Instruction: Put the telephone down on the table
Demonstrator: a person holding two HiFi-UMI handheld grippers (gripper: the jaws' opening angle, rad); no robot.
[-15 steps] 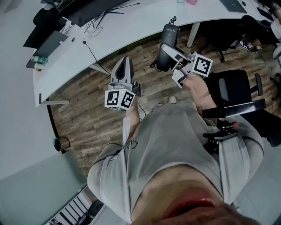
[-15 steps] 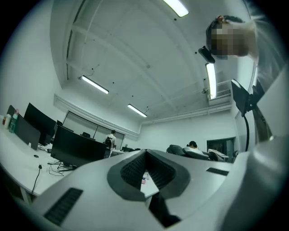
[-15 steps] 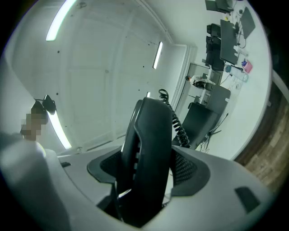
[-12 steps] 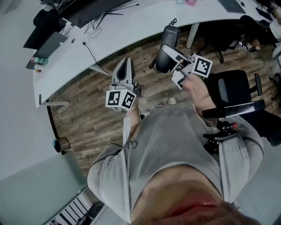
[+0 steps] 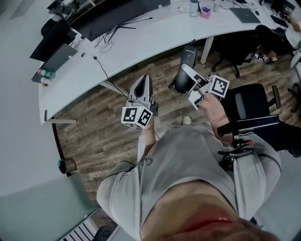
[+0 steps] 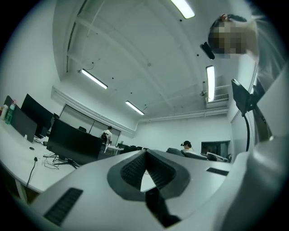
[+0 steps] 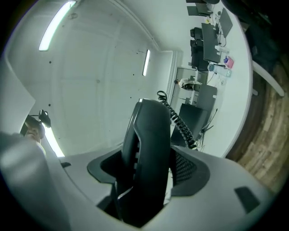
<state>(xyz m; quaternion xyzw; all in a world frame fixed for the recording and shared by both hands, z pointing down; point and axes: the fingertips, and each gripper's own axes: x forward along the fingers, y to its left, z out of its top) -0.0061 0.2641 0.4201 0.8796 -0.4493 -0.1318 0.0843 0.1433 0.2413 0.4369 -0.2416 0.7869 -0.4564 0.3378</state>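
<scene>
The black telephone (image 5: 185, 69) with its coiled cord (image 7: 181, 125) stands upright between the jaws of my right gripper (image 5: 187, 79), which is shut on it. In the head view it hangs over the wooden floor, just in front of the edge of the curved white table (image 5: 141, 40). In the right gripper view the telephone (image 7: 149, 149) fills the gap between the pads. My left gripper (image 5: 143, 84) is held to the left of it, also over the floor, jaws together and nothing in them. The left gripper view shows its tips (image 6: 143, 170) meeting, pointed across the room.
Dark monitors (image 5: 110, 14), cables (image 5: 101, 70) and small items lie along the table. A bottle (image 5: 193, 8) stands at the table's far side. A black office chair (image 5: 251, 103) is close on my right. A table leg (image 5: 205, 37) stands beyond the telephone.
The whole head view has slid down and a little right, so more of the table shows. Both grippers keep their places relative to each other, and the right one keeps its hold.
</scene>
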